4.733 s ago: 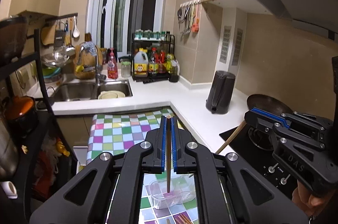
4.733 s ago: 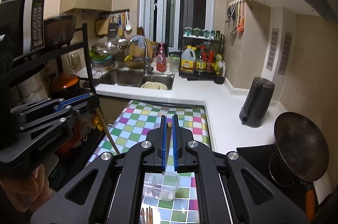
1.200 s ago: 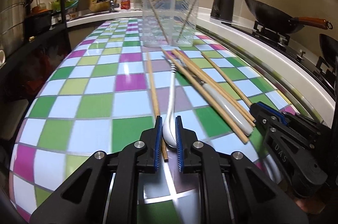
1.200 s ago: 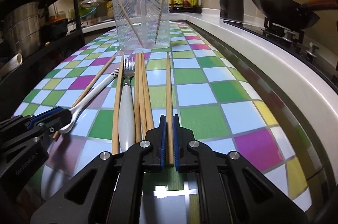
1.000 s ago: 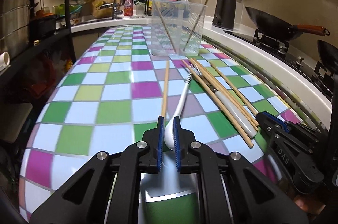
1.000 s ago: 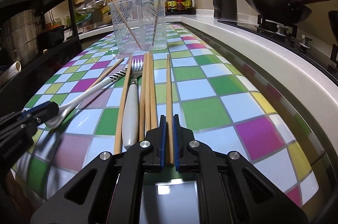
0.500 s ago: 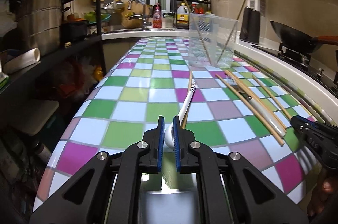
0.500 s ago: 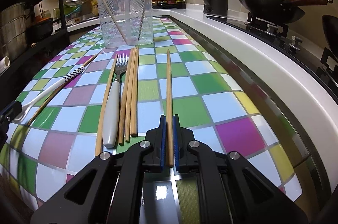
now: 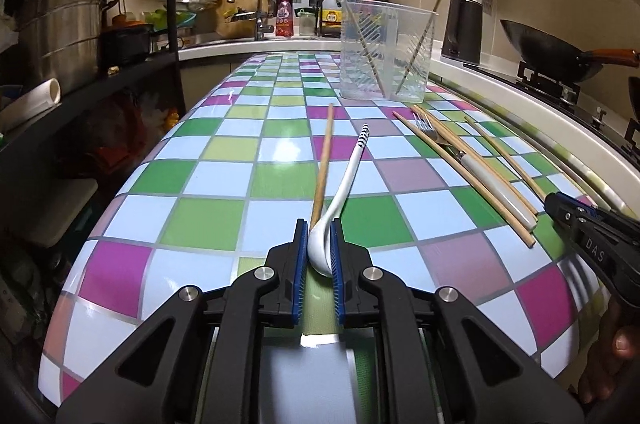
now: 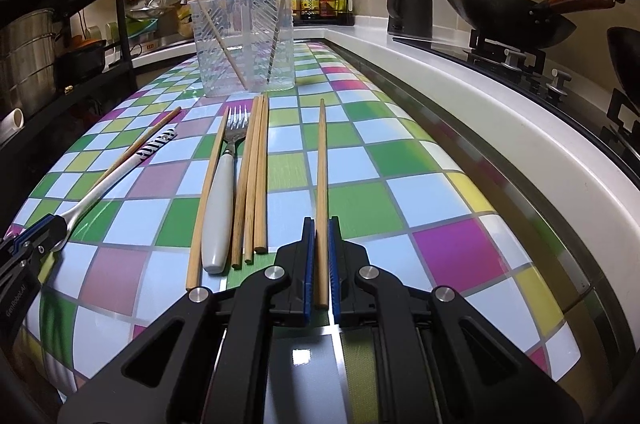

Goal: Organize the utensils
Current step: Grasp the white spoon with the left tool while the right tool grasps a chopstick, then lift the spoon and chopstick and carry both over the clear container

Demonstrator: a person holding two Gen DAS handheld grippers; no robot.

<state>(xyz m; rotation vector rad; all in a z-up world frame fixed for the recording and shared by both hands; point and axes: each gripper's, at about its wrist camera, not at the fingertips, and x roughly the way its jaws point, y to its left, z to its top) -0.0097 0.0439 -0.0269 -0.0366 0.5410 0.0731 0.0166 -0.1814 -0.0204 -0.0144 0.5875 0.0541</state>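
- Checkered tabletop in a dim kitchen; utensils lie loose on it, nearest edge first.
- Left gripper: jaws nearly closed, clamped on the bowl of the white spoon. Handle points away, off-axis. Risk: the rounded, glossy bowl may squirt out of the pads on lifting.
- A chopstick lies touching the spoon; it may get dragged along.
- Right gripper: pinched tight on the near end of a single chopstick. Held at the tip, it may pivot and sag.
- Fork and more chopsticks just beside; a swing could scatter them.
- Farthest: clear cup, two chopsticks inside, light; a knock could tip it.
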